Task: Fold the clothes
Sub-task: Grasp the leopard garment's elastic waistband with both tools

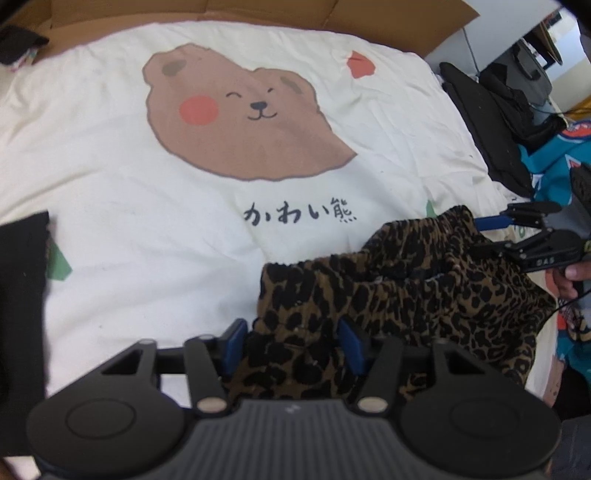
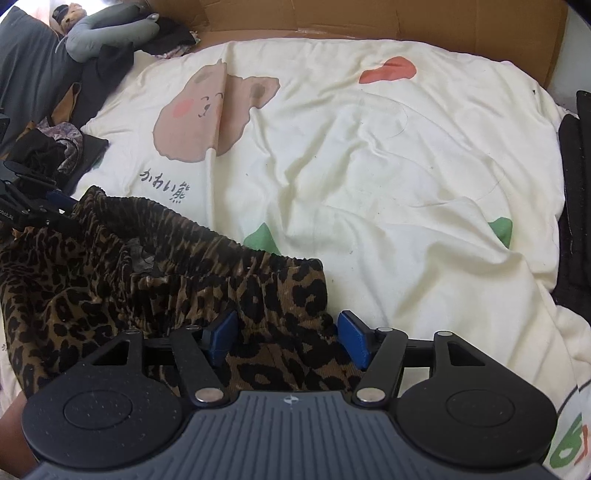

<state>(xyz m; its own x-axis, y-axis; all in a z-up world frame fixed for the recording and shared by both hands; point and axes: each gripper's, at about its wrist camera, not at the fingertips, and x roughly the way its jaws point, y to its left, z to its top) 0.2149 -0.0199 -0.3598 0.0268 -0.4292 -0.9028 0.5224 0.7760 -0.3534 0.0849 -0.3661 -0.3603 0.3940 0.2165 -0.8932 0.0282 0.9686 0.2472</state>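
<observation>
- At the far left of the left wrist view a piece of black cloth (image 1: pixel 20 295) lies on the cream bedcover (image 1: pixel 129 206), its edge running off the picture.
- The bedcover carries a printed brown bear face (image 1: pixel 236 114) with a line of black script under it; brown cardboard (image 1: pixel 258 9) stands along its far edge.
- The left gripper (image 1: pixel 291 343) has its blue pads (image 1: pixel 235 341) set fairly wide, with the corner of the leopard-print garment (image 1: pixel 406 291) bunched between them; whether the pads actually press the cloth is hard to tell from this angle.
- The garment hangs between the two tools near the bedcover's near edge, its gathered elastic waistband stretched across and the rest sagging below.
- The right gripper (image 2: pixel 290 338) likewise shows its blue pads (image 2: pixel 352 336) apart, with the other waistband corner filling the gap.
- In the left wrist view the right gripper (image 1: pixel 491 236) reaches the cloth from the right, with a fingertip of the person's hand (image 1: pixel 576 273) on its body.
- To the right, dark clothes (image 1: pixel 491 122) and a teal printed fabric (image 1: pixel 554 162) lie piled beside the bedcover.
</observation>
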